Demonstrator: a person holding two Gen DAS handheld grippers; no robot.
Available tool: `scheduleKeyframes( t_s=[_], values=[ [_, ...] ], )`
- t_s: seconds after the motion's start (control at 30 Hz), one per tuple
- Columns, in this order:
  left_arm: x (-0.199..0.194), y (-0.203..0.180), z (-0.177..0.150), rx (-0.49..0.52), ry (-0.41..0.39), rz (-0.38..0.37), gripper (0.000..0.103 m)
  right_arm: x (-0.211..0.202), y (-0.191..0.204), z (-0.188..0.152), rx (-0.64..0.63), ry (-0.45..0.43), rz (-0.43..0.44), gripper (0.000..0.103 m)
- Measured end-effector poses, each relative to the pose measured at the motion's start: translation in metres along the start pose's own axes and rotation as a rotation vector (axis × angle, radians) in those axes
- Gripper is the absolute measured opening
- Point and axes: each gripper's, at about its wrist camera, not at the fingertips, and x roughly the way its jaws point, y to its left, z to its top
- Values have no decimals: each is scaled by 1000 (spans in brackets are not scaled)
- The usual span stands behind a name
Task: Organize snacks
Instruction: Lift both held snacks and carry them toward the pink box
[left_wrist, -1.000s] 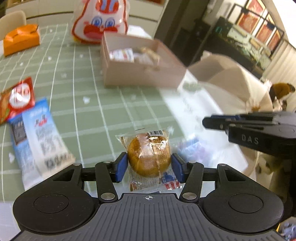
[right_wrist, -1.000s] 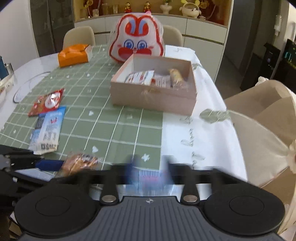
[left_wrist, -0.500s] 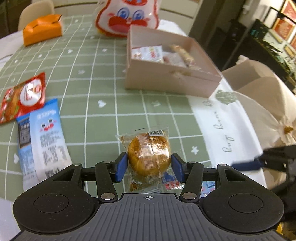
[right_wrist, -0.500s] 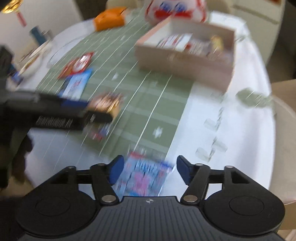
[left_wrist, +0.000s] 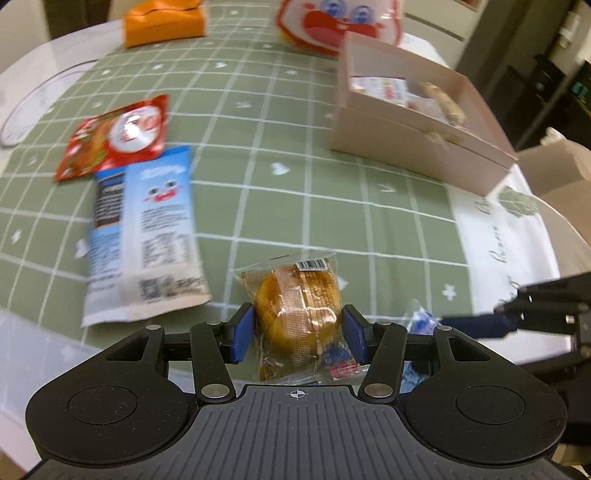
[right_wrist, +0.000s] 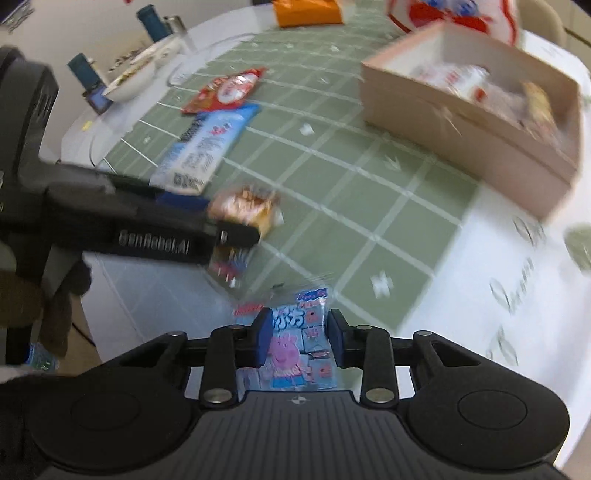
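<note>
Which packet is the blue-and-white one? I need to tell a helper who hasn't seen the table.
Start at the pink cardboard box on the green checked tablecloth. Look across the cloth to the two flat packets lying side by side near the table's edge. The blue-and-white packet is the long one with a cartoon face, nearer the edge than the shorter red packet.

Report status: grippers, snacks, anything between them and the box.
Left gripper clamped on wrapped bun. Right gripper, jaws just closing, around blue cartoon packet. Pink box ahead, path clear.
</note>
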Motion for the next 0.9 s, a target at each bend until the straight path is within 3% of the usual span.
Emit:
scheduleKeyframes(
  t_s=[0.2, 0.23, 0.3, 0.4, 0.57, 0.7, 0.9],
  values=[
    [-7, 17, -6, -124, -11, 81, 57, 18, 8, 19, -104, 4, 36, 33],
    [-8, 19, -8, -150, -18, 92, 57, 19, 12, 19, -141, 11, 46, 36],
    [-10, 22, -12, -206, -28, 105, 57, 19, 16, 19, -229, 23, 76, 53],
    [-12, 23, -19, -258, -35, 122, 57, 18, 18, 16, -327, 46, 108, 60],
    [-14, 20, -21, -284, -31, 138, 57, 12, 12, 4, -422, 80, 147, 68],
    [-13, 17, -19, -277, -25, 143, 57, 6, 5, -6, -426, 41, 145, 68],
    [-7, 4, -13, -207, -9, 106, 57, 2, 0, -14, -426, -19, 63, 69]
  ],
)
